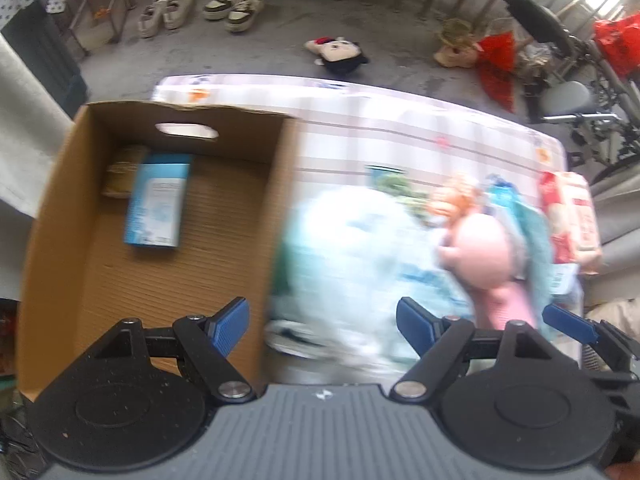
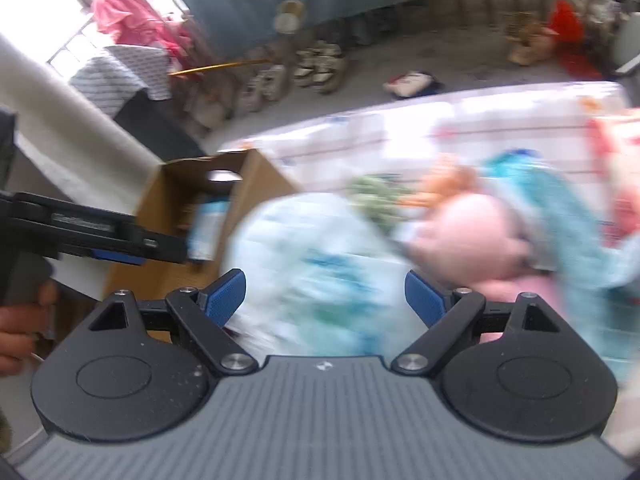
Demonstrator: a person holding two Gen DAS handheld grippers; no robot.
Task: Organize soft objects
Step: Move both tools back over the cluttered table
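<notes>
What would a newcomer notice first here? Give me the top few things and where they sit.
The open cardboard box on the left of the table, with a blue packet lying flat inside. Right of the box, a blurred heap of soft things: a pale blue-white bag, a pink plush toy and teal cloth. Both grippers, left and right, are open above the bag, holding nothing.

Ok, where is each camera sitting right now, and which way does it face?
Left wrist: on the left gripper, fingers wide apart, looking down over the cardboard box and the blurred white-blue bag.
Right wrist: on the right gripper, also open, facing the same bag; the left gripper and a hand show at left.
Shared: box, bag, pink plush.
</notes>
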